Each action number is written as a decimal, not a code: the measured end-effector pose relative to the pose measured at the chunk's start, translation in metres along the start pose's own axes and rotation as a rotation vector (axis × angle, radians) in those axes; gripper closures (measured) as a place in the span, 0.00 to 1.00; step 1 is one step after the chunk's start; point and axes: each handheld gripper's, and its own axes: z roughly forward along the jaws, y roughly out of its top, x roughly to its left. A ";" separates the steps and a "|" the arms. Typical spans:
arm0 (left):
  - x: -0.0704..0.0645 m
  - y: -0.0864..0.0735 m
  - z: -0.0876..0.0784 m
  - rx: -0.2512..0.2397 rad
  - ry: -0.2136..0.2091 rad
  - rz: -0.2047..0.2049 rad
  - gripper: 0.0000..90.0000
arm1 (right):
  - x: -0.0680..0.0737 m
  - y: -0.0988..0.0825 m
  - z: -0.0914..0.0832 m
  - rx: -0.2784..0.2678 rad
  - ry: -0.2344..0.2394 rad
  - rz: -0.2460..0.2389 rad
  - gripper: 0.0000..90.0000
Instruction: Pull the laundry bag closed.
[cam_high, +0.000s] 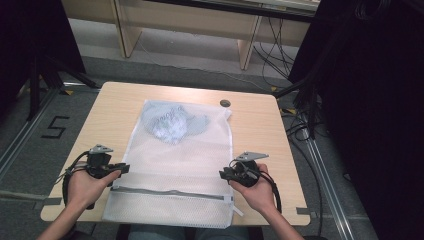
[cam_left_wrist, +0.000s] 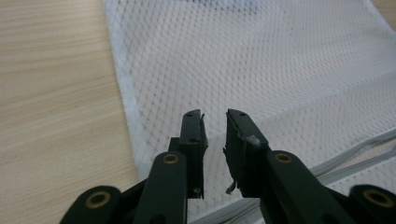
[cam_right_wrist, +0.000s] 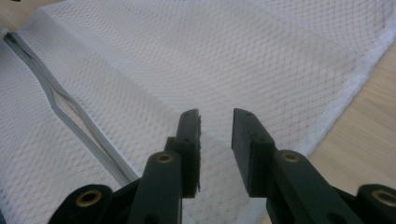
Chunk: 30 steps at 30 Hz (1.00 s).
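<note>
A pale wooden counter (cam_high: 115, 107) carries a white mesh laundry bag (cam_high: 175, 160) that lies flat along its middle, reaching from near the far edge to the near edge. Inside the bag's far end sits a bunched grey-blue garment (cam_high: 172, 125). A grey zipper (cam_high: 170, 191) runs across the bag close to its near end, partly undone in the right claw's view, where its two sides (cam_right_wrist: 70, 112) spread apart.

The left claw (cam_high: 120, 169), held in the person's left hand (cam_high: 85, 187), sits at the bag's left edge, just above the zipper line. In its own view the left claw (cam_left_wrist: 215, 135) points over the mesh, with the bag's hemmed edge to its left; the jaws stand a little apart with nothing between them, so it is released.

The right claw (cam_high: 224, 174), held in the right hand (cam_high: 260, 192), is at the bag's right edge, opposite the left one. In its own view the right claw (cam_right_wrist: 216, 140) hovers over the mesh near the bag's border, jaws parted and gripping nothing.

A small dark round disc (cam_high: 225, 103) lies on the counter just beyond the bag's far right corner.
</note>
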 end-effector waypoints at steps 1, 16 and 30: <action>0.002 -0.001 0.001 0.011 0.002 -0.006 0.85 | 0.001 0.000 0.000 0.010 0.020 0.008 0.80; 0.001 -0.003 0.005 0.060 0.025 -0.055 0.95 | 0.030 0.017 0.013 0.015 0.030 -0.024 0.78; 0.009 -0.011 0.004 0.153 0.081 -0.088 0.97 | 0.069 0.036 0.043 0.058 0.107 -0.087 0.77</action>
